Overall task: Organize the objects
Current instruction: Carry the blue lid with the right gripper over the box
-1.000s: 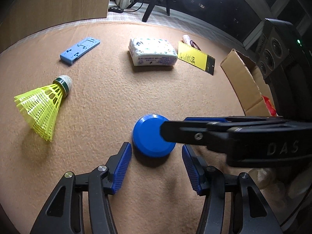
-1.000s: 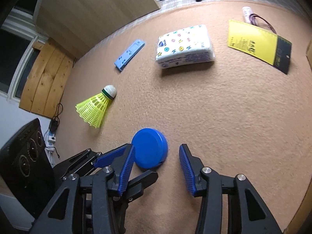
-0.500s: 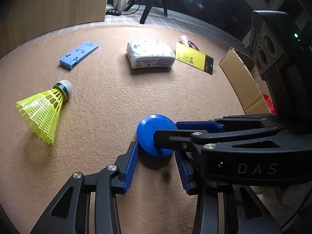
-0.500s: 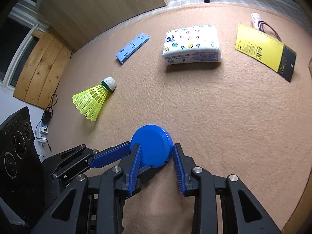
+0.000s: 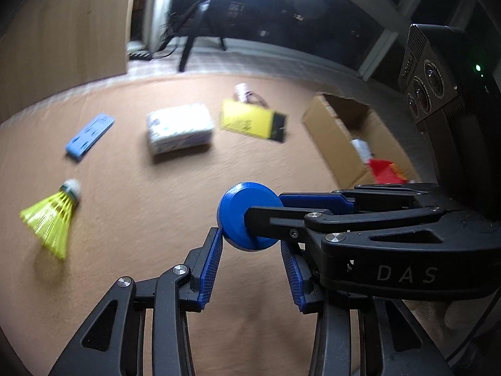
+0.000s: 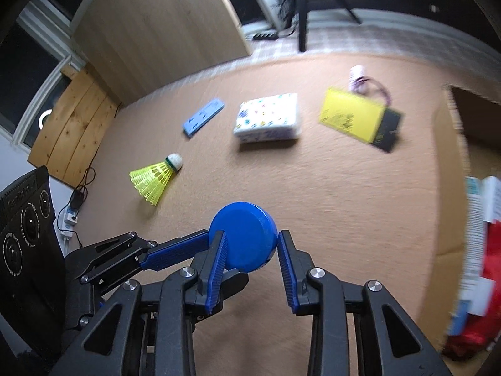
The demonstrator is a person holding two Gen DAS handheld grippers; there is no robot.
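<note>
A round blue lid (image 6: 244, 238) is clamped between the pads of my right gripper (image 6: 249, 244) and held above the tan carpet. It also shows in the left wrist view (image 5: 247, 216), with the right gripper's fingers (image 5: 313, 206) crossing in from the right. My left gripper (image 5: 252, 244) sits just under and behind the lid, its jaws standing apart on either side of it; whether its pads touch the lid is unclear.
On the carpet lie a yellow shuttlecock (image 6: 156, 181), a blue flat plate (image 6: 203, 117), a white patterned tissue pack (image 6: 269, 122) and a yellow booklet (image 6: 353, 119). An open cardboard box (image 5: 344, 138) with items inside stands at the right.
My right gripper closed on the blue lid and lifted it off the carpet. Both cameras rose and tilted up, so the box and the far room came into view.
</note>
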